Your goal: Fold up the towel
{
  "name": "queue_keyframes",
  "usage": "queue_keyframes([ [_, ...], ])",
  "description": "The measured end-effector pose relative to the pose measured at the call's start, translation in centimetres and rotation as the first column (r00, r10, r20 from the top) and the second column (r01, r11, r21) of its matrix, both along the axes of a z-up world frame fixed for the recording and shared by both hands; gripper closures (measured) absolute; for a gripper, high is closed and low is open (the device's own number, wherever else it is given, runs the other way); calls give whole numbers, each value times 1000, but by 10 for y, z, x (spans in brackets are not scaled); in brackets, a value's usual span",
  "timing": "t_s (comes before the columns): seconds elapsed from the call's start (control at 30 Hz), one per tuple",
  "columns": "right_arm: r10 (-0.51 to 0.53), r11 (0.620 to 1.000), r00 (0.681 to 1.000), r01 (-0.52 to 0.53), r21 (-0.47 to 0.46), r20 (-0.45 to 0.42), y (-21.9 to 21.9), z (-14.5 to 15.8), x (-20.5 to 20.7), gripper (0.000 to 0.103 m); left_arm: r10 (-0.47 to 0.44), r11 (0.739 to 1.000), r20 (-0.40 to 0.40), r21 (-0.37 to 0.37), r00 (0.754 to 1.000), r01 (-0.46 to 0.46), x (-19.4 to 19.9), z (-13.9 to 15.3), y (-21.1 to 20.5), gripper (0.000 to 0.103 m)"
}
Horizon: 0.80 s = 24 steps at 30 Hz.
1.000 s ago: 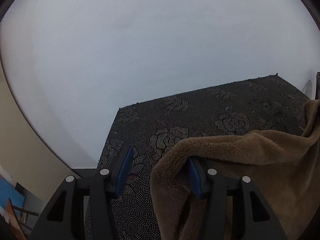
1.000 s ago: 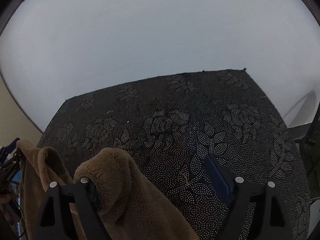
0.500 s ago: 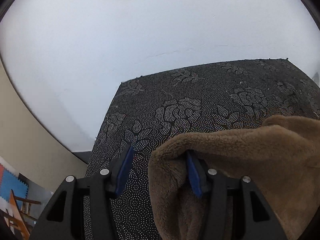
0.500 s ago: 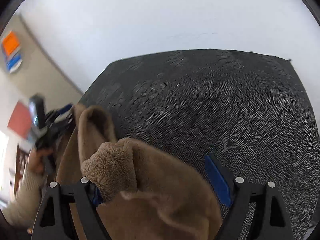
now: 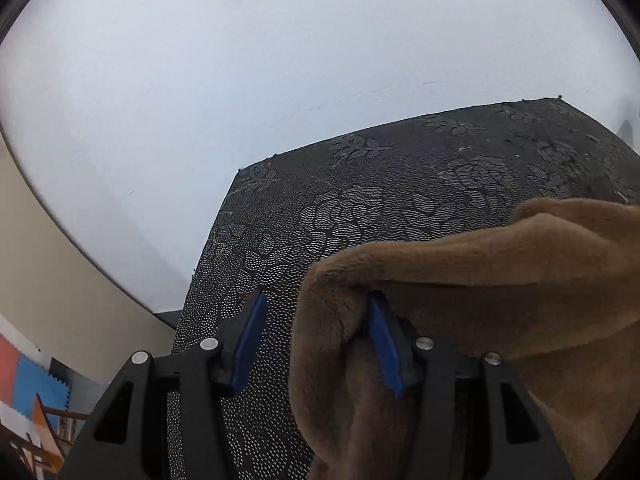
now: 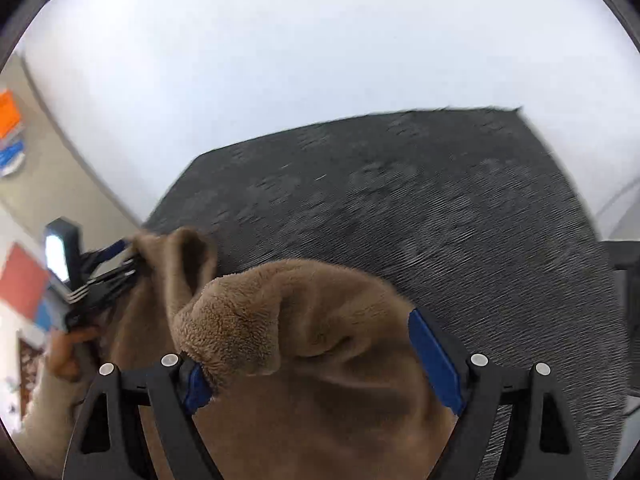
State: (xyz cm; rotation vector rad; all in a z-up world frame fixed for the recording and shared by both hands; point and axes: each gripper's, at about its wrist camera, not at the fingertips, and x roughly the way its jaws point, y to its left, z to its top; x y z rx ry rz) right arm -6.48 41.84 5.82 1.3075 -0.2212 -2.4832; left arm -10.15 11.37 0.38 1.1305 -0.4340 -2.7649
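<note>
In the left wrist view, the left gripper (image 5: 316, 344) is standing with its jaws partly apart, the two blue fingers (image 5: 250, 344) clearly separated. The brown fluffy towel (image 5: 472, 304) is draping over the right-hand finger at about 5 o'clock, covering its tip, while the left-hand finger is standing bare over the table. Nothing is being pinched between the pads; the towel is hanging hooked on the one finger. The black table (image 5: 360, 208) with its dotted flower pattern is filling the middle from 6 to 3 o'clock, and a pale wall (image 5: 280, 60) is taking up the upper half. Coloured floor mats (image 5: 24, 376) are showing at 8 o'clock.

In the right wrist view, which is blurring, the right gripper (image 6: 316, 364) is standing wide. The towel (image 6: 304, 320) is bunching between and over the fingers at 6 o'clock, wrapping the left-hand finger; the right-hand blue finger (image 6: 436, 364) is showing bare just beside the cloth. The towel is stretching off toward 9 o'clock, where the left gripper (image 6: 100, 276) and the hand (image 6: 68, 352) holding it are appearing. The table (image 6: 440, 208) is lying beyond, from 12 to 4 o'clock.
</note>
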Motion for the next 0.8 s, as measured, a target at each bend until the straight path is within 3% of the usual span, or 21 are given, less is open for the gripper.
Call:
queue_keyframes([
  [0.2,208,977,978,-207,-60,7,-18,8,21,15,36,999,22,13,999,-37,-2,-7,-11,45],
  [0.27,248,968,969,-248,-41,2,-23,10,28,15,58,998,34,27,998,-59,-3,-12,-18,45],
  [0.5,344,939,939,-344,21,4,-19,11,59,15,121,991,43,50,992,-123,-4,-20,-33,45],
  [0.6,382,921,924,-383,-67,-34,-8,11,66,15,132,990,40,45,990,-134,-4,-22,-33,46],
  [0.67,382,919,922,-387,-80,-63,-2,15,73,8,130,991,32,29,991,-131,-3,-22,-30,45],
  [0.8,288,956,950,-278,94,-120,3,22,73,6,134,991,30,22,991,-135,-3,-21,-30,45],
])
